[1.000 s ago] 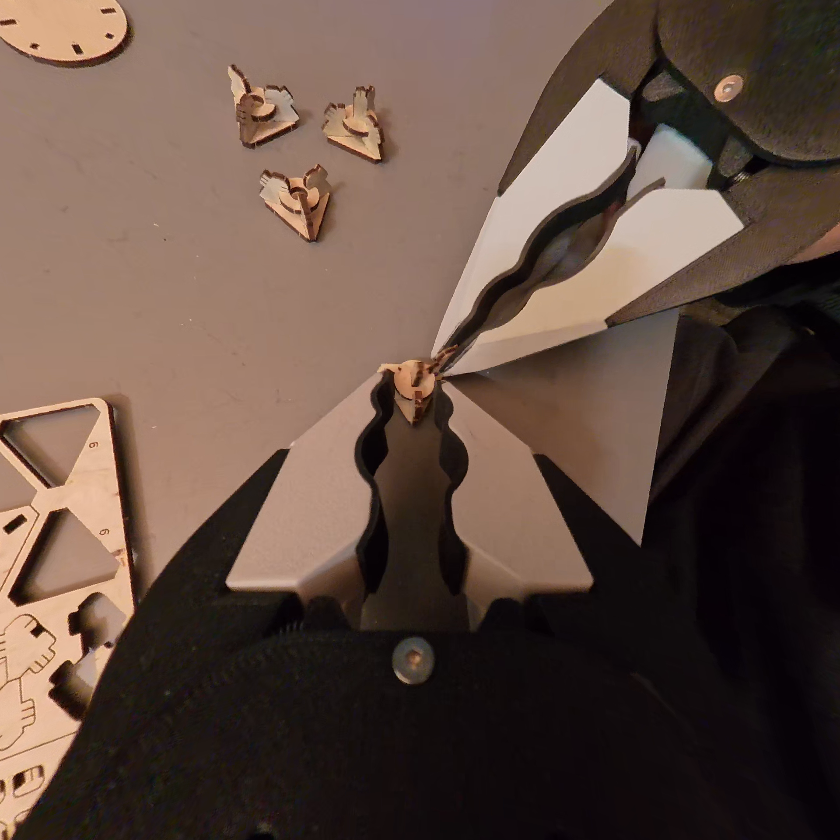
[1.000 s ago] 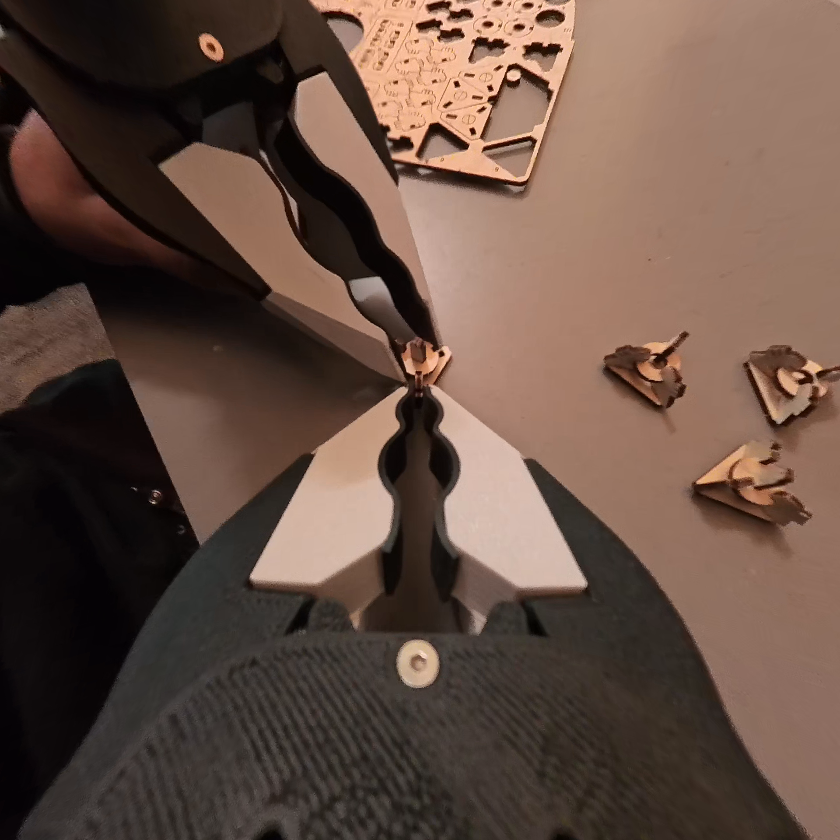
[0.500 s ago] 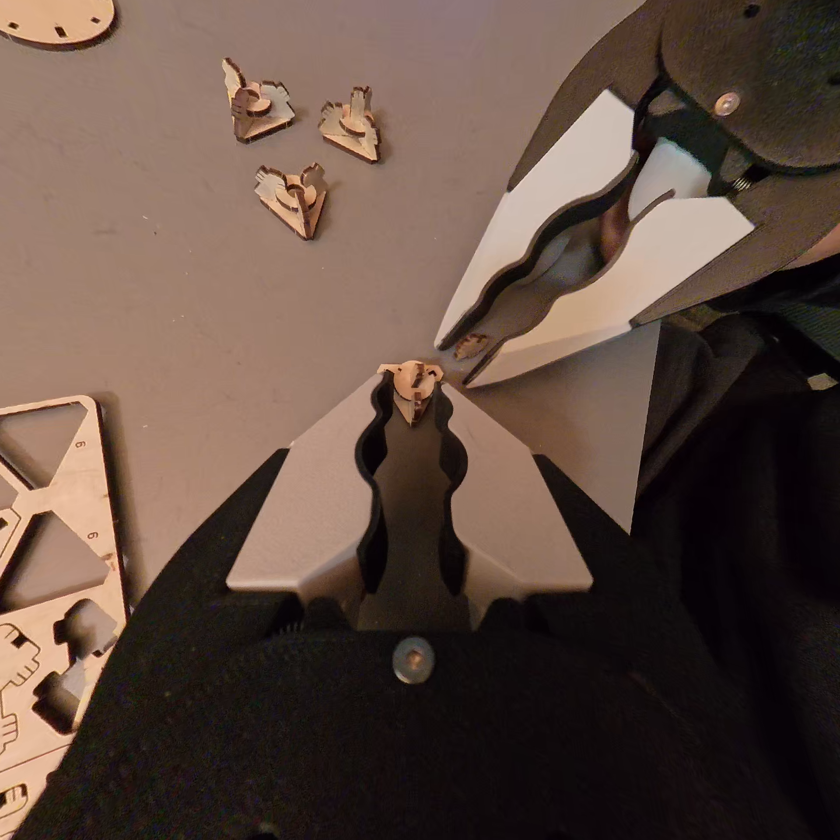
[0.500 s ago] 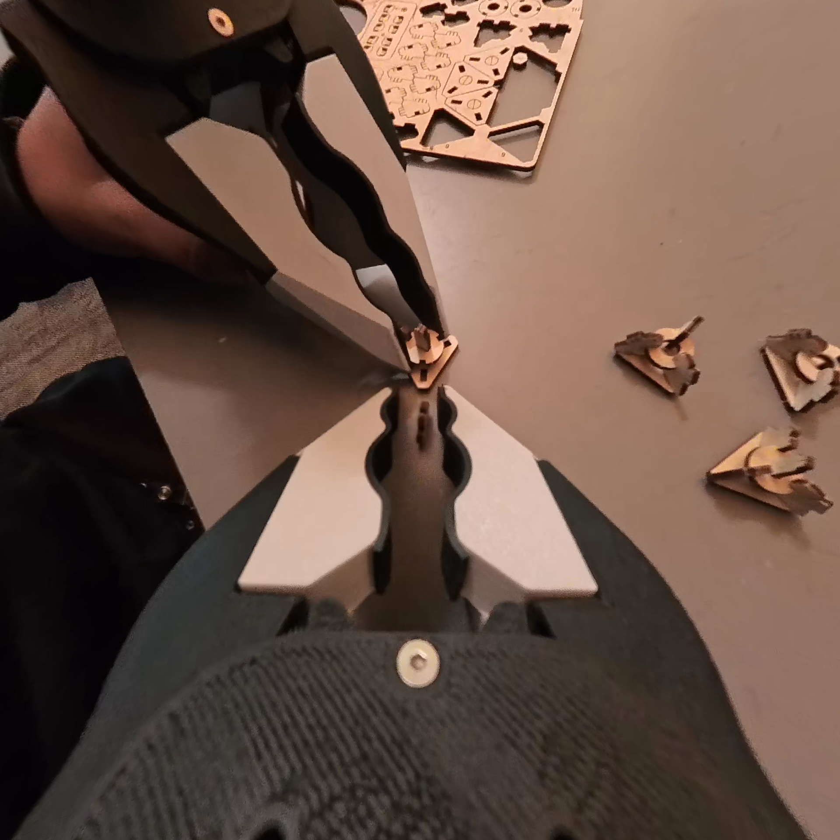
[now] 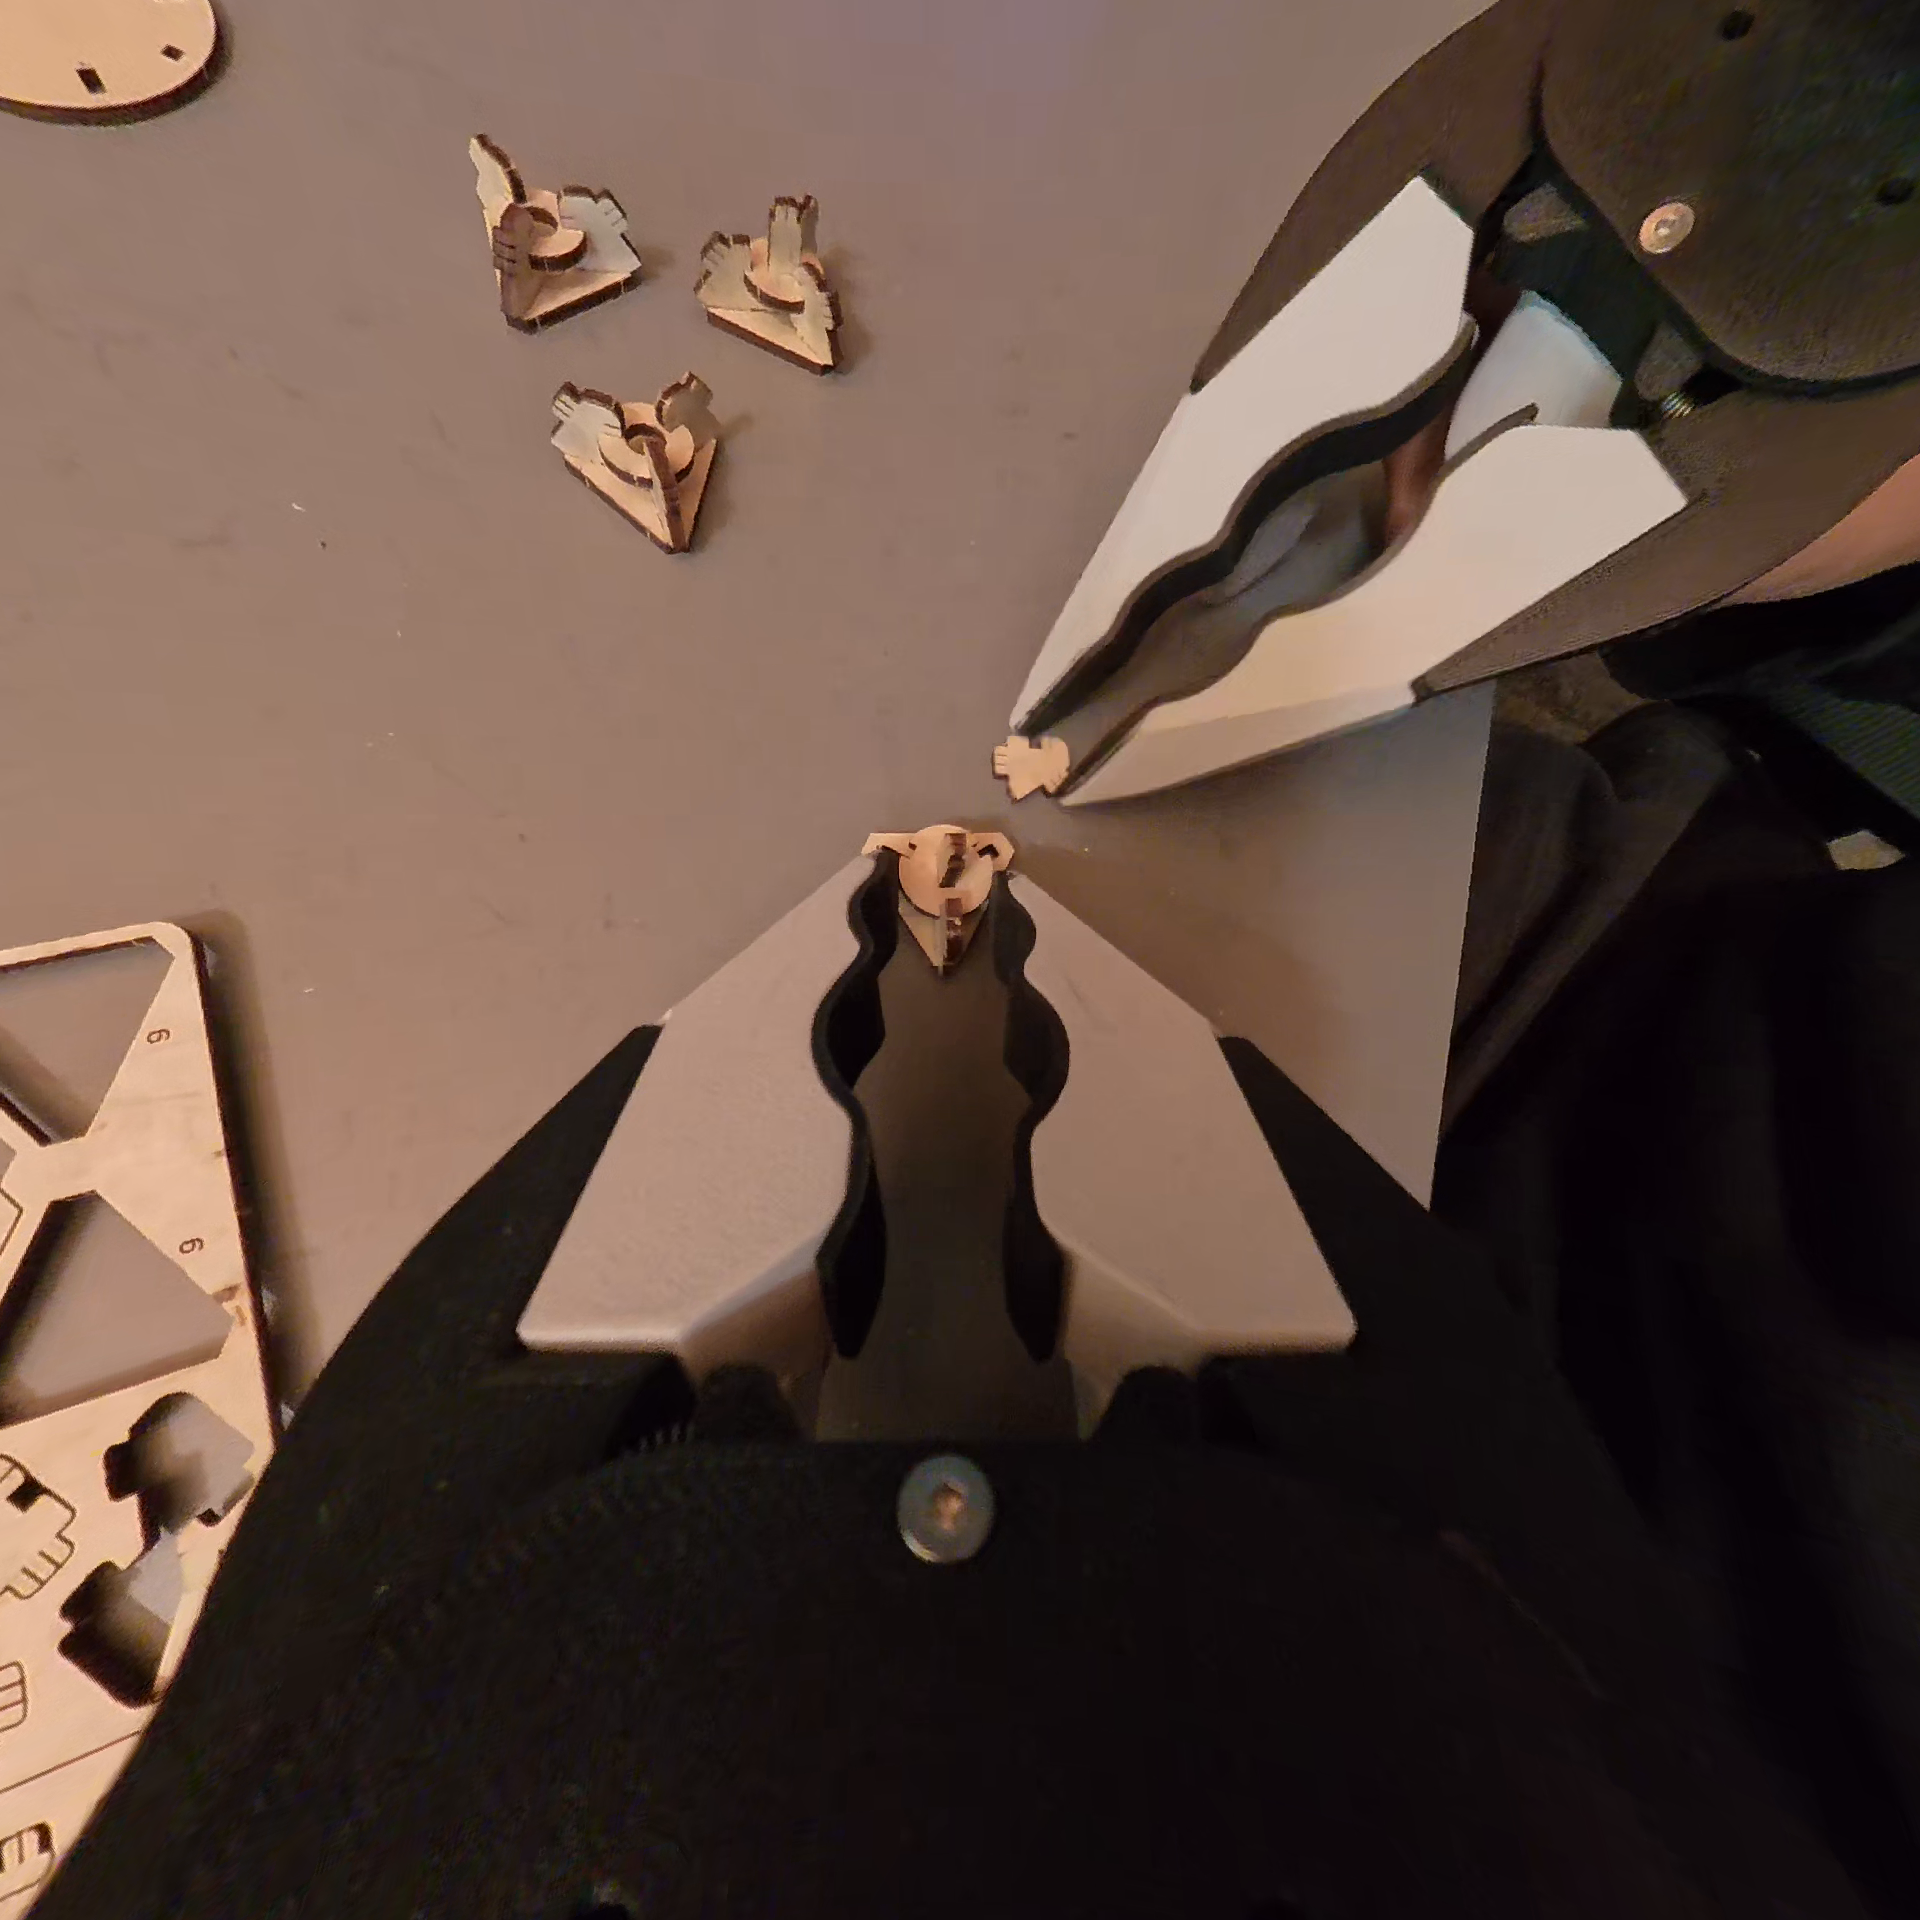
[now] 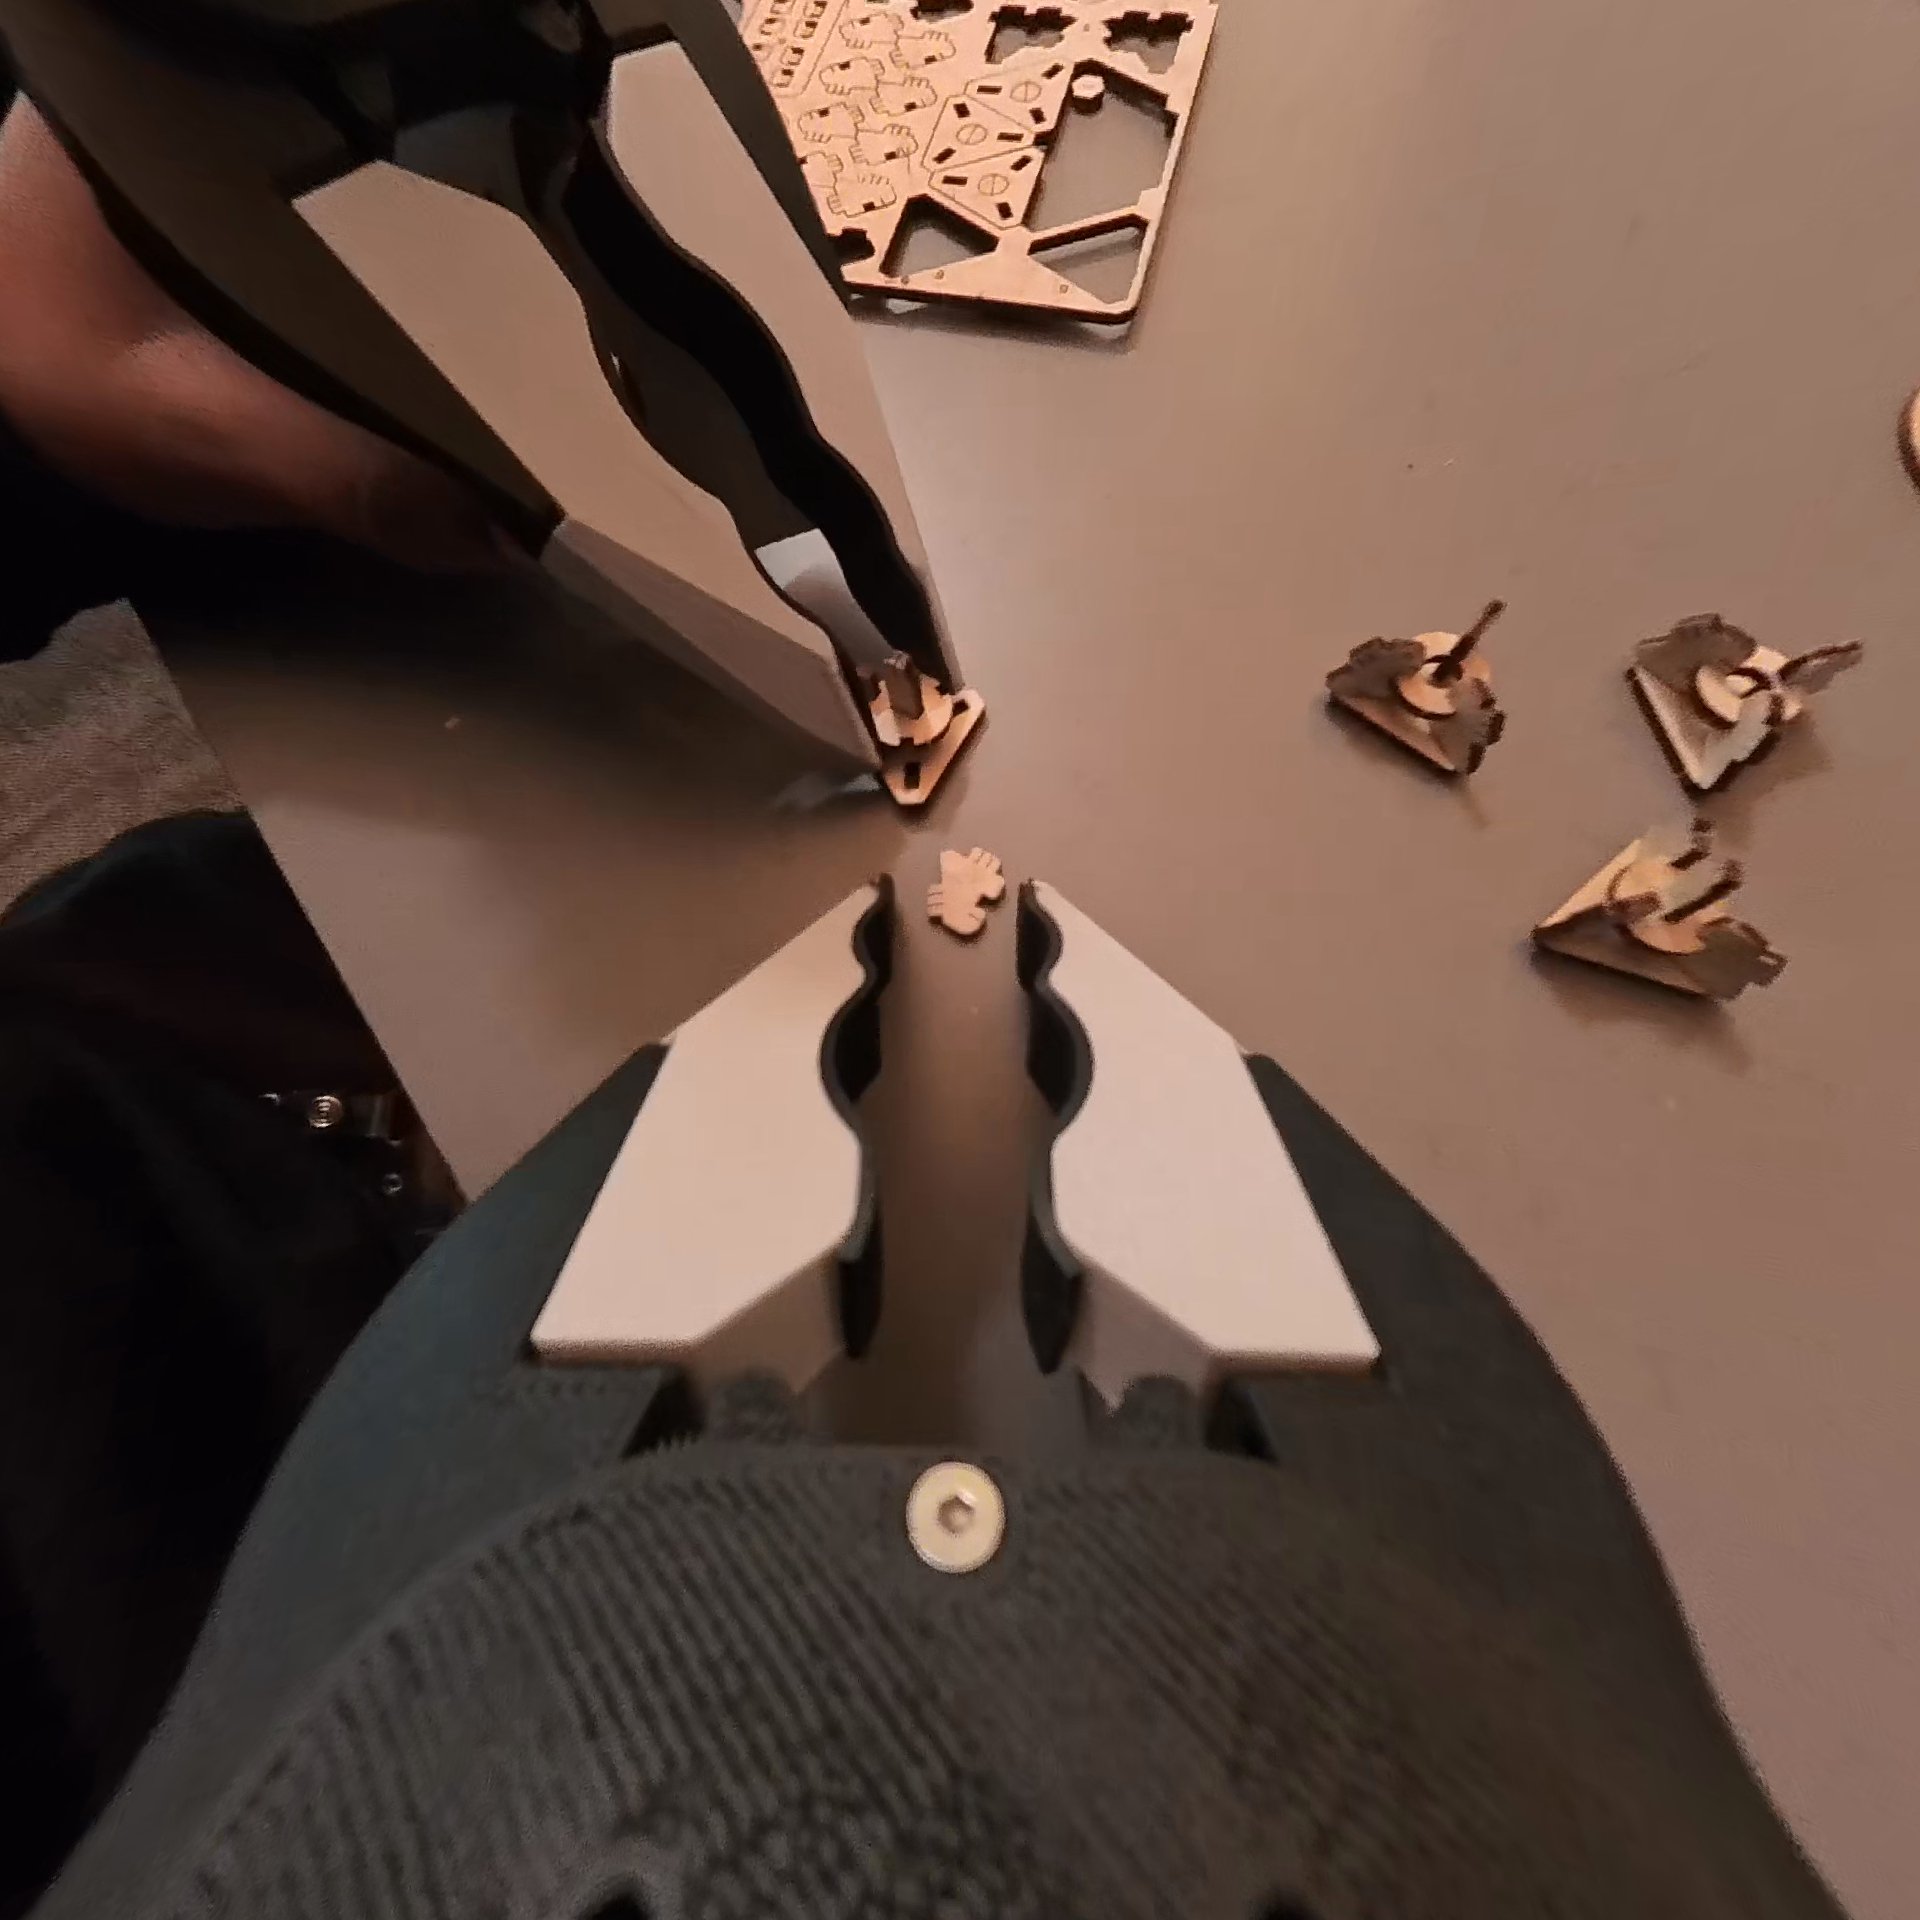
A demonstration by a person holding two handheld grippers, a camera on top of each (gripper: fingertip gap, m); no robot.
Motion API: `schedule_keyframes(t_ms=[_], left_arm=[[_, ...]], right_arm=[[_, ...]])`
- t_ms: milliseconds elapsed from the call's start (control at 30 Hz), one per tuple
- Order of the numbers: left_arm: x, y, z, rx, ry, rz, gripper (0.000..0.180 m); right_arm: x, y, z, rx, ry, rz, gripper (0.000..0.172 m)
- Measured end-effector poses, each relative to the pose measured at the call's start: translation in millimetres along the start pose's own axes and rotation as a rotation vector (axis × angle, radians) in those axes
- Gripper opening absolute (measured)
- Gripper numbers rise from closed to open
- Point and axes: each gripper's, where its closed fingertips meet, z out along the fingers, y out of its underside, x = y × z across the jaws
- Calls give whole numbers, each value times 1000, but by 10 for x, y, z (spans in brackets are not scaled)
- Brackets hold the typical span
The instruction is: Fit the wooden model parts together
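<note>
My left gripper point(image 5: 940, 883) is shut on a small wooden triangular assembly point(image 5: 935, 878) with a round disc on top, held at the grey table point(image 5: 416, 727). It also shows in the right wrist view point(image 6: 925, 732), pinched at the left gripper's fingertips point(image 6: 883, 665). My right gripper point(image 6: 956, 885) is open. A small flat comb-shaped wooden piece point(image 6: 966, 894) lies loose on the table between its tips, with a gap to each pad. In the left wrist view the piece point(image 5: 1029, 767) sits just ahead of the right gripper point(image 5: 1049, 764).
Three finished wooden triangle assemblies point(image 5: 644, 457) point(image 6: 1652, 914) stand farther out on the table. A laser-cut wooden sheet point(image 5: 104, 1247) point(image 6: 997, 156) lies to one side, and a round wooden disc point(image 5: 94, 52) at the far corner. The table edge and a person's dark clothing point(image 5: 1662, 1143) are close. Both grippers' tips are close together, under 4 cm apart.
My right gripper was shut on the small wooden piece at the assembly. It opened and drew back, and the piece left its grasp and now lies flat on the table. The left gripper kept its hold.
</note>
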Motion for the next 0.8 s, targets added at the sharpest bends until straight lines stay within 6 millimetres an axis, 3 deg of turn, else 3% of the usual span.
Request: schedule_keyframes(t_ms=[33,167,267,300,433,567,667,800], left_arm=[[9,1,2,-2,3,6,17],[41,4,4,-5,7,36,21],[61,-15,-9,9,19,48,37],[39,-42,-25,28,6,51,48],[66,-256,-187,190,-1,114,59],[285,-429,-360,343,126,152,46],[421,-455,-410,380,275,100,32],[553,-482,-461,391,488,-24,29]], right_arm=[[19,2,6,-5,20,-18,14],[10,2,8,-16,28,-50,10],[2,-33,-24,22,32,-50,10],[-2,-69,-50,49,35,-59,10],[-9,-214,-181,172,60,-94,10],[-104,-388,-345,332,64,-208,10],[-171,-511,-474,471,117,-374,10],[-238,-559,-516,568,217,-598,10]])
